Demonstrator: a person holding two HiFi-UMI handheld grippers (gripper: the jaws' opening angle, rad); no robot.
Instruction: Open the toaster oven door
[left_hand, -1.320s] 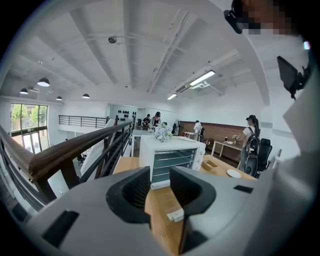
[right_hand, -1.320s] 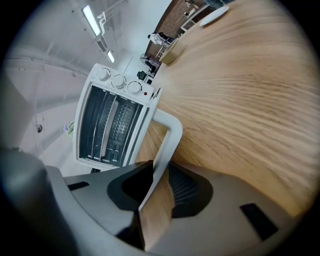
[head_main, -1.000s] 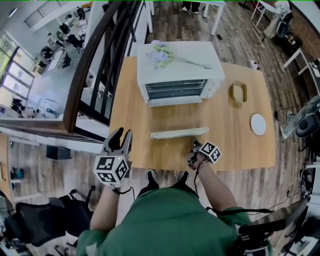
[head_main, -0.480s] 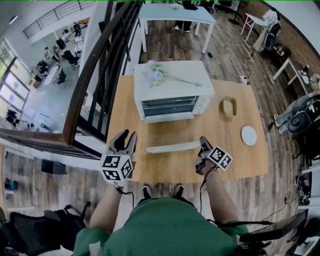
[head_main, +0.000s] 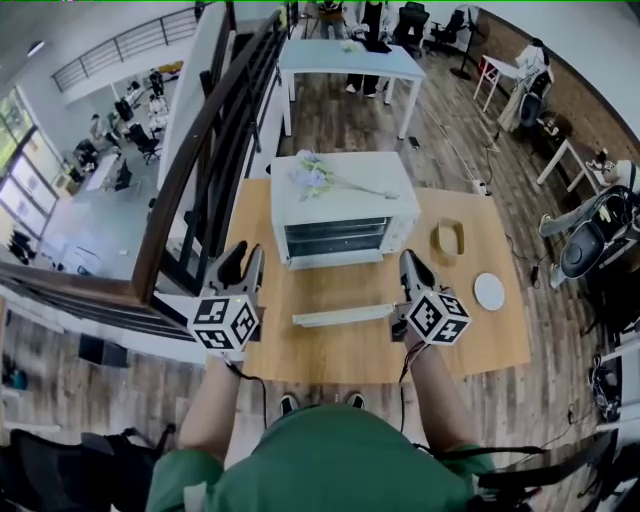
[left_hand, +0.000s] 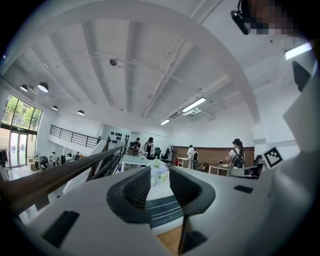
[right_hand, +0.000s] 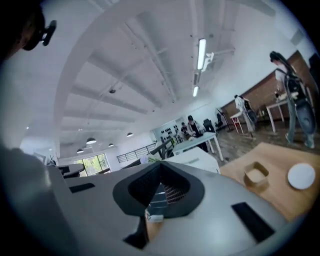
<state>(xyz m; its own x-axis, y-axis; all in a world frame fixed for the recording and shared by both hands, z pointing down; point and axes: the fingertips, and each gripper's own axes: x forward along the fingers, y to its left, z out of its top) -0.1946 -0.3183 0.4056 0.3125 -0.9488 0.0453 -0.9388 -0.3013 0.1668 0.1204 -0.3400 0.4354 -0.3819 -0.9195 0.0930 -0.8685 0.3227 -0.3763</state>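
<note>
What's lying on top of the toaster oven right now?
A bunch of pale flowers lies on the toaster oven, stems pointing right. The patch of white top beneath the blossoms is covered.

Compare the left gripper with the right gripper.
The left gripper has its jaws apart; the right gripper has its jaws together. The left gripper is at the table's left edge; the right gripper is beside the oven door handle. Both hold nothing.
</note>
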